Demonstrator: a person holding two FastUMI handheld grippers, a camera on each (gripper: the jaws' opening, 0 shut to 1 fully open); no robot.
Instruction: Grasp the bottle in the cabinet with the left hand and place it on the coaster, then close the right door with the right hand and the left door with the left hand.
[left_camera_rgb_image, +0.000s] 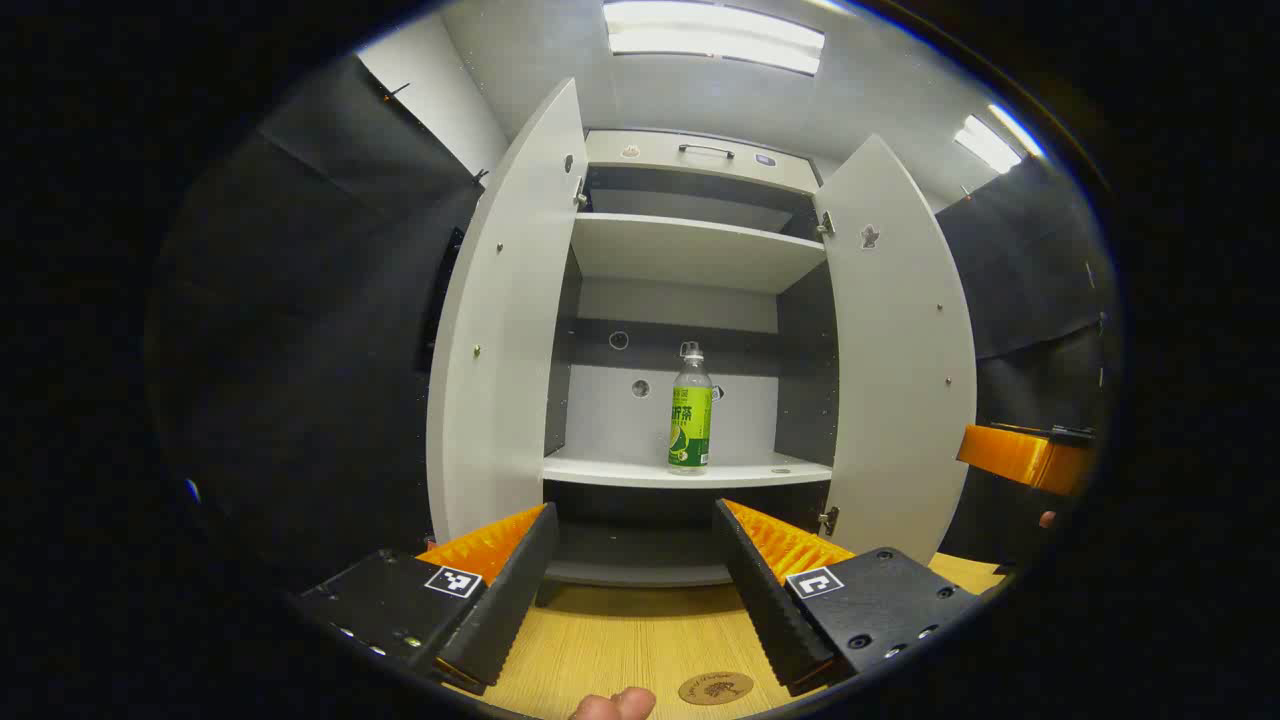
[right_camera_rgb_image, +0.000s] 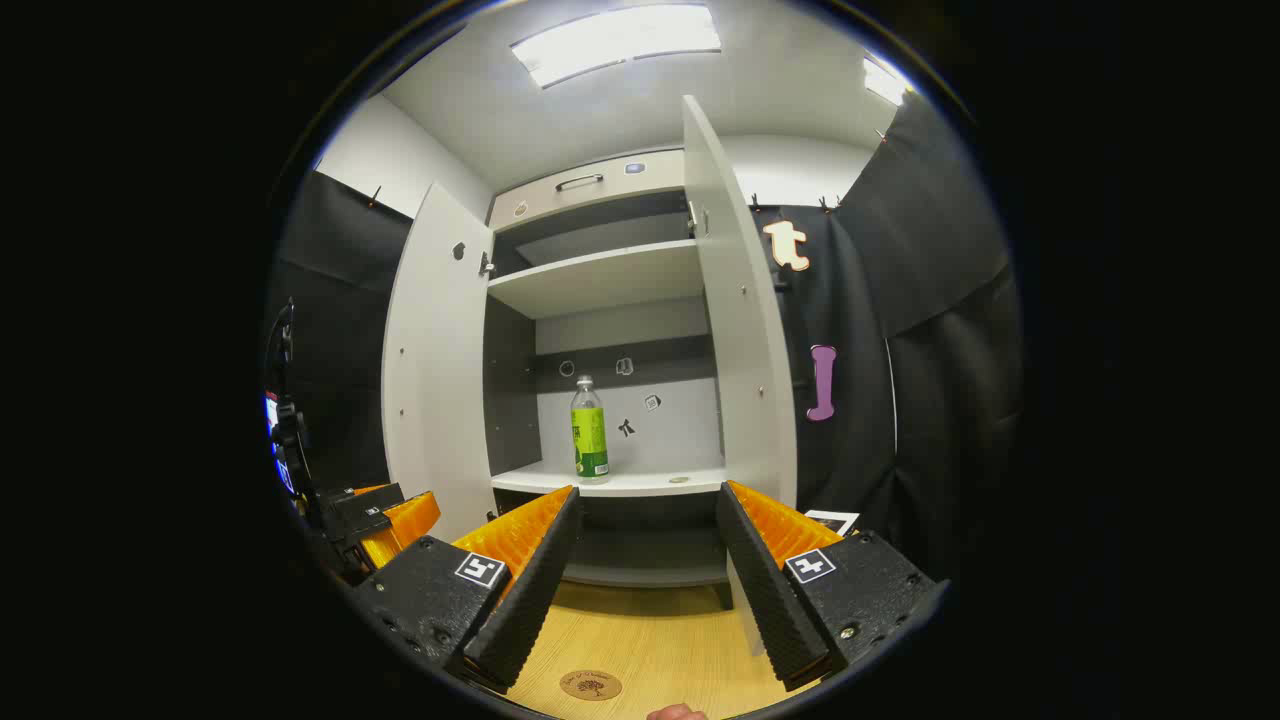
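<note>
Your left gripper (left_camera_rgb_image: 635, 560) hangs over the near edge of the wooden table (left_camera_rgb_image: 620, 630), its two ribbed, wedge-shaped fingers spread wide with nothing between them. In the right gripper view your right gripper (right_camera_rgb_image: 648, 560) is held the same way, fingers parted and empty, and the left gripper (right_camera_rgb_image: 385, 525) shows again at the far left, low beside the left door.

Straight ahead stands the cabinet (left_camera_rgb_image: 700, 160), a smooth pale-grey box with dark inner side walls and flat shelves. Both doors are swung open toward you: the left door (left_camera_rgb_image: 500, 320) and the right door (left_camera_rgb_image: 895, 350) are plain matte panels, each with small screws and metal hinges along the inner edge. A slim dark handle (left_camera_rgb_image: 706, 150) sits on the top panel.

The bottle (left_camera_rgb_image: 690, 410) stands upright on the lower shelf (left_camera_rgb_image: 620, 470), near the shelf's front edge and a little right of centre in the left gripper view. It is a clear plastic cylinder with a rounded shoulder, a pale cap and a glossy green and yellow wrap around its lower body. In the right gripper view the bottle (right_camera_rgb_image: 589, 430) appears left of centre on the same shelf.

The coaster (left_camera_rgb_image: 715, 688), a round brown disc with a printed tree-like mark, lies flat on the light wood-grain tabletop, close to you and well apart from the cabinet. A fingertip (left_camera_rgb_image: 615, 705) shows just left of it at the bottom edge.
</note>
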